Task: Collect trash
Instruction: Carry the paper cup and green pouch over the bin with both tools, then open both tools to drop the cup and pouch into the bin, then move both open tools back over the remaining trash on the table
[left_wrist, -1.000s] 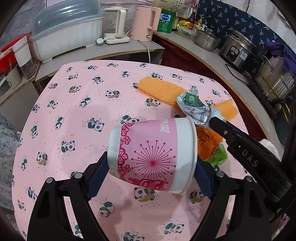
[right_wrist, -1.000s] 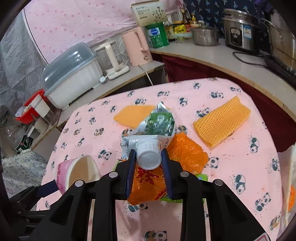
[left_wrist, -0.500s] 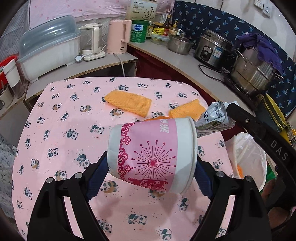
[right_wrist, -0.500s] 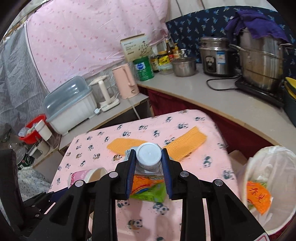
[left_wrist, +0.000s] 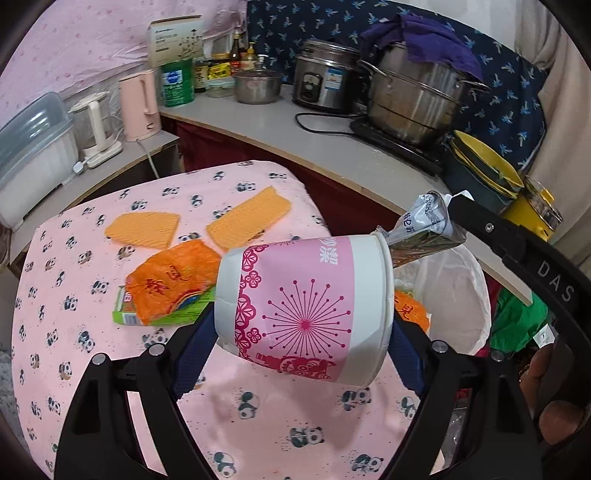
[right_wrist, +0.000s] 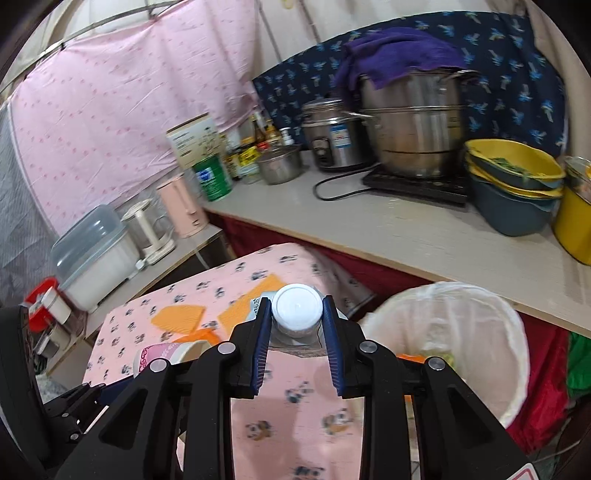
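Note:
My left gripper (left_wrist: 295, 325) is shut on a pink and white paper cup (left_wrist: 303, 306), held on its side above the panda tablecloth (left_wrist: 92, 288). My right gripper (right_wrist: 296, 325) is shut on a crumpled drink carton by its white cap (right_wrist: 296, 308); the carton (left_wrist: 424, 225) also shows in the left wrist view, raised near the white trash bag (right_wrist: 465, 332) beside the table. An orange wrapper (left_wrist: 173, 280) on a green box (left_wrist: 129, 314) and two orange foam pieces (left_wrist: 144, 229) lie on the table.
A counter (right_wrist: 424, 236) runs behind the table with steel pots (right_wrist: 413, 122), a rice cooker (right_wrist: 332, 136), yellow bowls (right_wrist: 513, 162), a pink kettle (left_wrist: 140, 103) and a white lidded box (left_wrist: 33, 147). The trash bag holds an orange wrapper (left_wrist: 410, 310).
Both grippers have lifted their items and swung right, from over the table's middle towards the trash bag. The carton has left the orange wrapper it lay on.

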